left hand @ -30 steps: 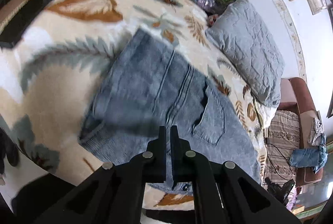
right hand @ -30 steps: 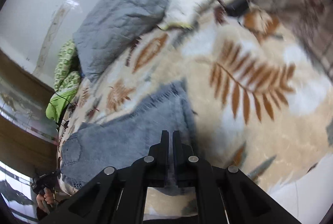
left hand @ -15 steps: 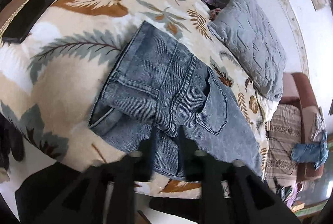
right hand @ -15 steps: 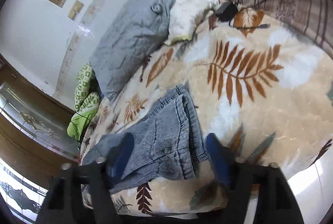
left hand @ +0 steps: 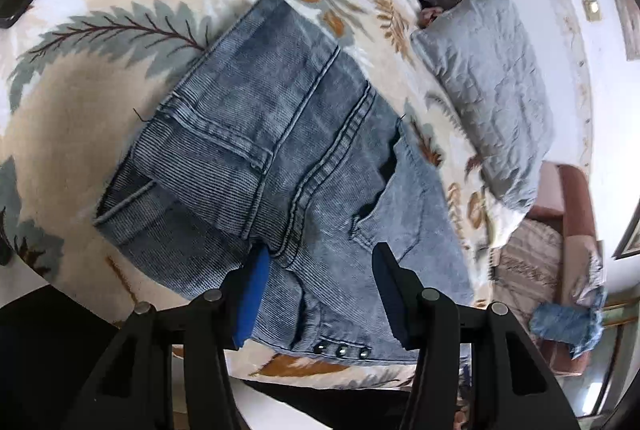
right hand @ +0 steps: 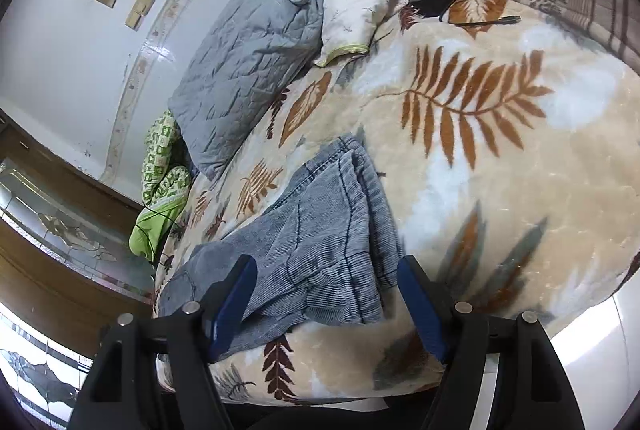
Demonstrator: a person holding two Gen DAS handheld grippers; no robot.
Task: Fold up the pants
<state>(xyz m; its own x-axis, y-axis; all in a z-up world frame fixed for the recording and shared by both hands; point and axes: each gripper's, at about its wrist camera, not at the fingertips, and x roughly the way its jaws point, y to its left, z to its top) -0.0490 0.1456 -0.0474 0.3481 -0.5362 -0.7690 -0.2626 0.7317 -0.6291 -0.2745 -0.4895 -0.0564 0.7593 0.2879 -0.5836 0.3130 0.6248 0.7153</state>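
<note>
folded pants (left hand: 280,166) lie mid-frame on the leaf-print blanket (left hand: 80,102), pocket and rivets visible at lower centre. left gripper (left hand: 318,254) fingers spread apart, holding nothing; their bases hide the waistband edge. right gripper (right hand: 324,266) likewise apart and unloaded, over the denim's near end. grey pillow (right hand: 248,70) upper left; the pants' far end is foreshortened.

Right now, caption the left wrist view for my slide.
Open left tongs above folded jeans on leaf-print blanket.
</note>
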